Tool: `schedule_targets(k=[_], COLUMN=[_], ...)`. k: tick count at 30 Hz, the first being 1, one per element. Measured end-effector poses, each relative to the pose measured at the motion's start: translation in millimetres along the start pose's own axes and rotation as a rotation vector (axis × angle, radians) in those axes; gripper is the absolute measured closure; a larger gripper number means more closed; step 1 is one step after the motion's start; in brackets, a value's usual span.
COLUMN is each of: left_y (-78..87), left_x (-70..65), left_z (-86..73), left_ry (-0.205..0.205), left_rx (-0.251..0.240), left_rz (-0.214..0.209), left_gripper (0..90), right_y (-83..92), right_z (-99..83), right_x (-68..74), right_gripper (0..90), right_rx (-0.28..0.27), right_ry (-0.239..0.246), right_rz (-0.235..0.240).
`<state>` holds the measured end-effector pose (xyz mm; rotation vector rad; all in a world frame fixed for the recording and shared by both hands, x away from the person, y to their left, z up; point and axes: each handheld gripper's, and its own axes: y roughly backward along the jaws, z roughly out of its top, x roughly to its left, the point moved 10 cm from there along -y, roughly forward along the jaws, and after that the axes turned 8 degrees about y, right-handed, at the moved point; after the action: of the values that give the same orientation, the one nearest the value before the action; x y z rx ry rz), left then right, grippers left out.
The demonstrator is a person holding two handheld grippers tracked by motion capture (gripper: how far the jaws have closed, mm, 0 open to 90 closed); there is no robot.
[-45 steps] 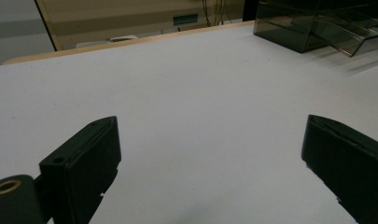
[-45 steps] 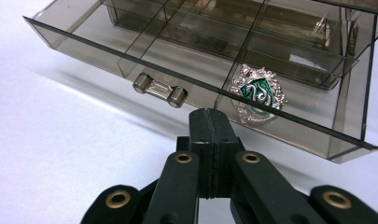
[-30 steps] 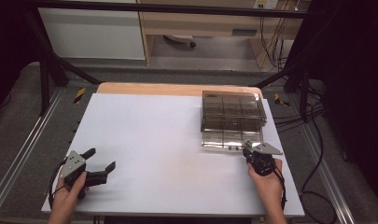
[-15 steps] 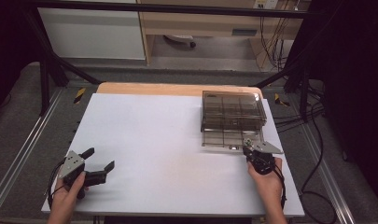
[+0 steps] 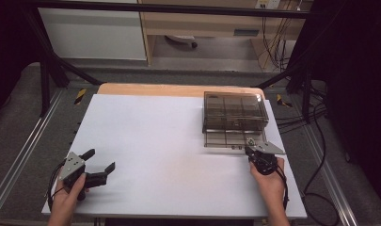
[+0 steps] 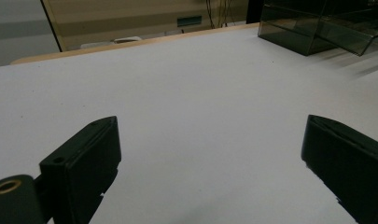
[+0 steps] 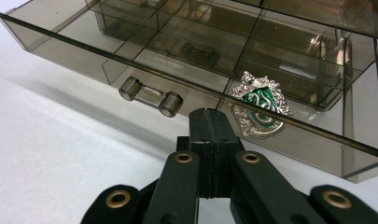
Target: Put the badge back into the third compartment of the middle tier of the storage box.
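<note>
My right tool has its jaws pressed together with nothing between them, and its tips sit just in front of the pulled-out drawer of a smoky transparent organiser box, close to the drawer's front wall; whether they touch it I cannot tell. The drawer's clear handle lies just to the left of the tips in the right gripper view, apart from them. A silver and green crest badge lies in the drawer's front compartment directly beyond the tips, behind the transparent front wall. The badge shows a serpent-like figure on its green field; no lettering on it can be read. In the high view the box stands at the far right of the white surface, with the drawer drawn out toward me and my right tool at its near right corner. My left tool has its jaws spread wide over bare surface at the near left, well apart from the box; in the left gripper view the box appears at the upper right.
</note>
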<state>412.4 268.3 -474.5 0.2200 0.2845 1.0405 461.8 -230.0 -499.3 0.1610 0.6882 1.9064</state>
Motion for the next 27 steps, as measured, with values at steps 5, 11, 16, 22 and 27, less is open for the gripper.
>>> schedule_targets(k=[5,11,16,22,27], left_y=[0.2,0.1,-0.2,-0.1,-0.2], left_x=[0.7,0.1,0.3,0.1,0.2], left_z=[-0.2,-0.3,-0.4,-0.5,-0.4], left_ry=[0.002,0.001,0.002,0.001,0.002], left_rx=[0.001,0.001,0.002,0.003,0.002], left_rz=[0.001,0.000,0.001,0.000,0.000], left_gripper=[5.2,5.1,5.2,5.1,5.2], right_y=[-0.1,-0.5,-1.0,-1.2,-0.9], right_z=[-0.1,0.0,0.5,1.3,2.4], right_x=[0.0,-0.3,-1.1,-1.4,-1.7], right_gripper=[90.0,90.0,90.0,90.0,90.0], right_rx=[-0.001,-0.005,-0.009,-0.013,-0.017], right_ry=[0.000,-0.004,-0.005,-0.011,-0.014], right_rz=[0.000,0.002,0.003,0.003,0.002])
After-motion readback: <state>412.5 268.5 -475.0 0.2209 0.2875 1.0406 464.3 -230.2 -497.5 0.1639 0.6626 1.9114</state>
